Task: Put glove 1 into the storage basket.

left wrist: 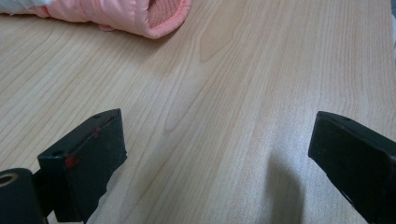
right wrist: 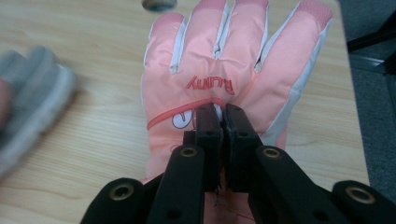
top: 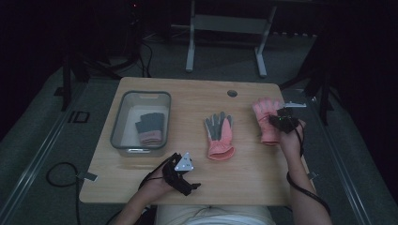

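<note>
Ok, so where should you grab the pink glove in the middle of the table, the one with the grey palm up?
Probably by its cuff. The middle glove lies flat, fingers pointing away and the thick, open cuff towards the person, so the cuff offers more to pinch than the flat fingers. The left tool sits open on the table just in front of that cuff, so come from the near side.

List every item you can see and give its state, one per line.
Left gripper: open, holding nothing, low over the table.
Right gripper: shut on the right pink glove.
Right pink glove: flat, back up.
Middle pink glove: flat, grey palm up.
Bin: open-topped, holds a dark grey glove.
</note>
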### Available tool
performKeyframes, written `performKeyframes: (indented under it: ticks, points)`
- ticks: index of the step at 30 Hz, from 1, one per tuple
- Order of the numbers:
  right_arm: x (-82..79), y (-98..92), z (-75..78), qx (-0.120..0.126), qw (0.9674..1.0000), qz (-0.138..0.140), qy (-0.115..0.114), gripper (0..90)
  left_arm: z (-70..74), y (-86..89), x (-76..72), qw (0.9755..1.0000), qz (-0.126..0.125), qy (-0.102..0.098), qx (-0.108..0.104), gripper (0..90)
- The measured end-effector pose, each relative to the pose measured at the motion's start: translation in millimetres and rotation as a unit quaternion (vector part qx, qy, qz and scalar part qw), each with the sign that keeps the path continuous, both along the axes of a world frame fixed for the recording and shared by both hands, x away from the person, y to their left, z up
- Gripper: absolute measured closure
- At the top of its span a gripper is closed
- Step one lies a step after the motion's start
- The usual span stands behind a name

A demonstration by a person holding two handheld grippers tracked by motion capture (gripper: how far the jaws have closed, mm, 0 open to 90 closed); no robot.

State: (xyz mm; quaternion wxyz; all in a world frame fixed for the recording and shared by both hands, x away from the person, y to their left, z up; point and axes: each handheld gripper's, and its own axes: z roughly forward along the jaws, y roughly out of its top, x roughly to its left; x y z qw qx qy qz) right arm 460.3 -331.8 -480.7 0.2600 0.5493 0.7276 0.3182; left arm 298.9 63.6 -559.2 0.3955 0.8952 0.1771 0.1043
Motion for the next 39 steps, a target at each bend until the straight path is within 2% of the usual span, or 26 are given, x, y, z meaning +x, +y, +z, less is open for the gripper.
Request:
performKeyframes:
  ticks: [5, 10, 12, 16, 23, 24, 25, 33, 35, 39]
  points:
    - [-24.7, 15.6, 17.2, 0.033, 0.9990, -0.027, -0.012, 86.2, -0.1, -0.4, -0.6, 1.0000, -0.004, -0.003, 0.005, 3.7]
    - [-48.5, 31.2, 24.0, 0.038, 0.9981, -0.045, -0.020, 86.2, -0.1, -0.3, -1.1, 1.0000, -0.004, -0.005, 0.005, 3.6]
    - [-55.6, 33.6, 25.8, 0.044, 0.9976, -0.047, -0.023, 86.2, -0.2, -0.8, -2.0, 1.0000, -0.005, -0.006, 0.004, 3.7]
    - [-67.9, 36.5, 25.8, 0.041, 0.9968, -0.062, -0.029, 86.3, 0.3, -1.5, -2.4, 0.9999, -0.008, -0.006, 0.005, 3.6]
    - [-70.7, 37.6, 13.5, 0.044, 0.9965, -0.069, -0.017, 86.4, 1.2, -1.3, -2.7, 0.9999, -0.009, -0.009, 0.005, 3.6]
    - [-70.2, 38.1, 10.0, 0.043, 0.9966, -0.069, -0.012, 86.4, 1.3, -1.3, -3.0, 0.9999, -0.011, -0.009, 0.006, 3.6]
    - [-68.2, 38.4, -0.4, 0.035, 0.9966, -0.074, -0.005, 86.3, 1.1, -1.5, -3.2, 0.9999, -0.011, -0.009, 0.005, 3.7]
    - [-51.6, 38.2, -32.3, 0.036, 0.9951, -0.084, 0.037, 86.0, 0.8, -1.7, -3.2, 0.9999, -0.012, -0.007, 0.004, 3.7]
    - [-48.8, 40.5, -37.3, 0.026, 0.9955, -0.082, 0.040, 85.8, 0.8, -1.9, -3.3, 0.9999, -0.012, -0.007, 0.003, 3.7]
    - [-45.7, 42.4, -43.6, 0.024, 0.9954, -0.084, 0.040, 85.1, 1.2, -2.2, -3.9, 0.9998, -0.016, -0.007, 0.006, 3.7]
